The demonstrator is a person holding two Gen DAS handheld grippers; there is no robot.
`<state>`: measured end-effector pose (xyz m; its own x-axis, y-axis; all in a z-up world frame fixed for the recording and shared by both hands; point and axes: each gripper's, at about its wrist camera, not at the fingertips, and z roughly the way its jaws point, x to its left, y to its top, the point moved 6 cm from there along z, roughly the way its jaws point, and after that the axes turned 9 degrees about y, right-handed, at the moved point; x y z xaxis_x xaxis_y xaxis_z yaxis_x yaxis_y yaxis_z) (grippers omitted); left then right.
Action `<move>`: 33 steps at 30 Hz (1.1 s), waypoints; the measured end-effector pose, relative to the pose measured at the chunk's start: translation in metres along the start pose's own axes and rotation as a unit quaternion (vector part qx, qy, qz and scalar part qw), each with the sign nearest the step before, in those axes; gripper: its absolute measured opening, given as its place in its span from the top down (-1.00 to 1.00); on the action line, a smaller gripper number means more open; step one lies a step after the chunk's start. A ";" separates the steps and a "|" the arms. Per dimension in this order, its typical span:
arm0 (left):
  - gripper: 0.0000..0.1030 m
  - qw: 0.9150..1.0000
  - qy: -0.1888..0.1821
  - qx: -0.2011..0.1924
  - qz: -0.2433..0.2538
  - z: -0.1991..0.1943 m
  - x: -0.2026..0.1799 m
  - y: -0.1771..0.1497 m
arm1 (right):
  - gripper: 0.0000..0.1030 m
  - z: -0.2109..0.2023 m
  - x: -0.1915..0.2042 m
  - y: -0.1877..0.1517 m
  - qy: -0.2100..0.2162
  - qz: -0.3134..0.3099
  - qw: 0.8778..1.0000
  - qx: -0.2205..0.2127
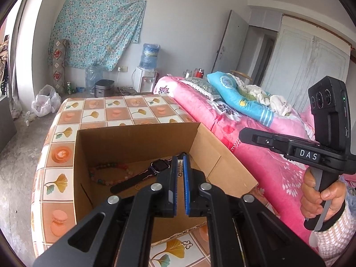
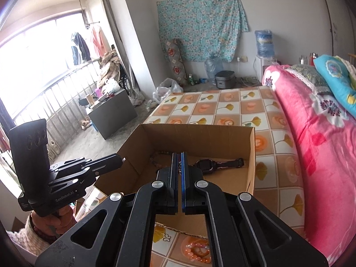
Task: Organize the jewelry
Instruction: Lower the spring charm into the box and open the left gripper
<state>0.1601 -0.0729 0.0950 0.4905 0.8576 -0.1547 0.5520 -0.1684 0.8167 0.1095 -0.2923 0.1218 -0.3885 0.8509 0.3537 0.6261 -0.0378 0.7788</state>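
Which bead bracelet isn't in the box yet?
The pink-and-orange bead bracelet lying on the patterned tablecloth, outside the brown cardboard box. The multicoloured bead bracelet already lies inside, beside the black wristwatch.

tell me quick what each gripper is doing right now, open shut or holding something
left gripper: shut on a small chain-like piece, too small to identify.
right gripper: shut on a small chain-like piece, too small to identify.

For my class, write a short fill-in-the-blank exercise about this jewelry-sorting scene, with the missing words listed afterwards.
1. The watch lies inside the cardboard ____.
2. Next to the watch in the box lies a beaded ____.
3. The bed beside the table is covered by a blanket whose main colour is ____.
4. More pink beads lie outside the box, on the patterned ____.

Missing words: box; bracelet; pink; tablecloth
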 end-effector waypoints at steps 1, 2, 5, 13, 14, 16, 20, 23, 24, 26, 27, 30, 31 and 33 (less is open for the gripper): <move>0.92 1.000 -0.001 0.006 -0.003 0.004 0.001 0.000 | 0.99 0.004 -0.002 0.000 0.003 0.002 1.000 0.005; 0.92 1.000 -0.001 0.012 -0.005 0.008 0.004 0.002 | 0.99 0.007 -0.005 0.001 0.004 0.003 1.000 0.009; 0.92 0.999 -0.008 0.035 -0.016 0.023 0.010 0.006 | 0.99 0.017 -0.012 0.000 0.009 0.009 1.000 0.025; 0.92 0.993 -0.034 0.103 -0.036 0.063 0.020 0.012 | 0.99 0.048 -0.035 -0.011 0.026 0.045 0.995 0.088; 0.92 0.992 -0.036 0.113 -0.037 0.068 0.020 0.012 | 0.99 0.051 -0.037 -0.013 0.028 0.049 0.994 0.096; 0.92 0.990 -0.036 0.134 -0.037 0.081 0.020 0.013 | 0.99 0.059 -0.042 -0.017 0.030 0.054 0.992 0.108; 0.92 0.984 -0.026 0.173 -0.037 0.103 0.021 0.010 | 0.99 0.074 -0.051 -0.023 0.038 0.073 0.988 0.134; 0.92 0.979 -0.027 0.200 -0.041 0.111 0.022 0.001 | 0.99 0.078 -0.054 -0.025 0.040 0.074 0.986 0.142; 0.92 0.977 -0.024 0.208 -0.042 0.113 0.023 -0.003 | 0.99 0.079 -0.054 -0.024 0.041 0.075 0.986 0.143; 0.91 0.972 -0.019 0.229 -0.046 0.119 0.025 -0.009 | 0.96 0.079 -0.056 -0.024 0.042 0.075 0.986 0.144; 0.91 0.970 -0.015 0.237 -0.050 0.120 0.026 -0.012 | 0.92 0.080 -0.057 -0.024 0.044 0.077 0.985 0.147; 0.89 0.966 -0.011 0.251 -0.054 0.124 0.027 -0.016 | 0.90 0.081 -0.058 -0.024 0.048 0.079 0.985 0.144; 0.81 0.966 -0.010 0.252 -0.056 0.123 0.027 -0.017 | 0.88 0.082 -0.059 -0.024 0.048 0.080 0.985 0.142; 0.67 0.967 -0.008 0.250 -0.055 0.122 0.027 -0.017 | 0.87 0.079 -0.060 -0.024 0.046 0.079 0.986 0.138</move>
<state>0.2463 -0.1063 0.0094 0.4184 0.8767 -0.2374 0.8564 -0.2936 0.4248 0.1716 -0.3008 0.0410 -0.3233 0.7937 0.5152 0.8386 -0.0119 0.5446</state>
